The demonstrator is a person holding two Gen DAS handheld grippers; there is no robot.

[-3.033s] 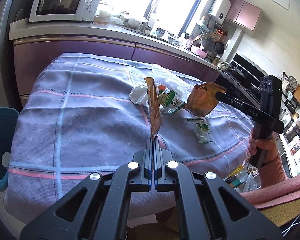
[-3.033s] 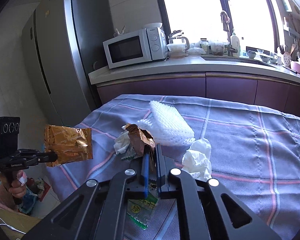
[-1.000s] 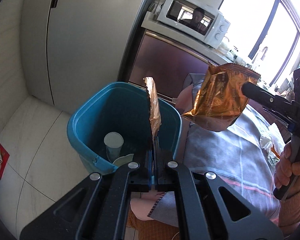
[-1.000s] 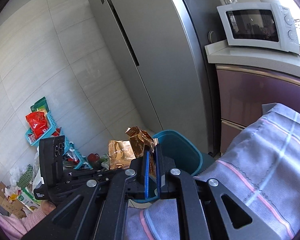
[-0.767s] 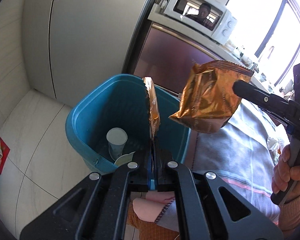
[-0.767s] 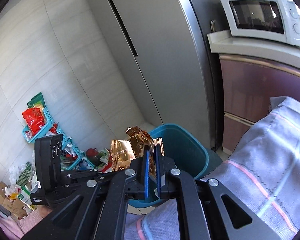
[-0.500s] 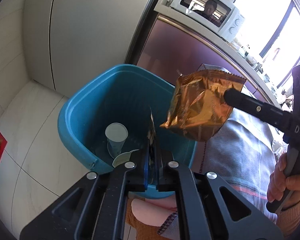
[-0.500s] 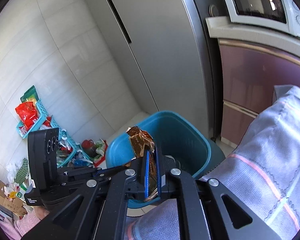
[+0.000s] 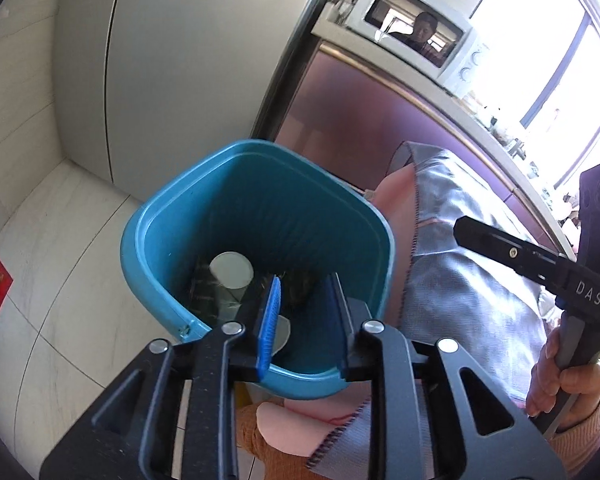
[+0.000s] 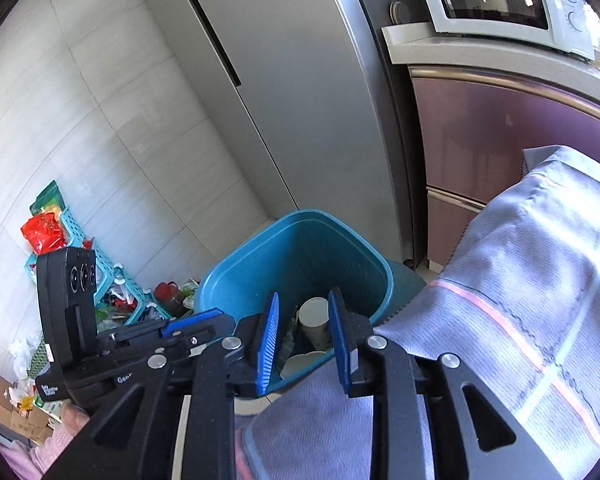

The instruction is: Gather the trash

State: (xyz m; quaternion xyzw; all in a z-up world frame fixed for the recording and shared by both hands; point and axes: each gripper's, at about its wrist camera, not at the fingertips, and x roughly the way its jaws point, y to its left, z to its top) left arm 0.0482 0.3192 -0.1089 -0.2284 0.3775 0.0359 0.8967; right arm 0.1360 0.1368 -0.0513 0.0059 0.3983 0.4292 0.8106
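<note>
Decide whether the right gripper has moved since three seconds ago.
Yes. The right gripper, then over the table's trash, has swung left and now hangs open above the blue bin beside the fridge.

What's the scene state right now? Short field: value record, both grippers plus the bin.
left gripper: open, empty, over the bin mouth
right gripper: open, empty, above the bin's near rim
bin: teal, upright on the tiled floor beside the cloth-covered table
bin contents: white paper cup, dark crumpled wrapper; the rest unclear
fridge: behind the bin
microwave: on the counter
</note>
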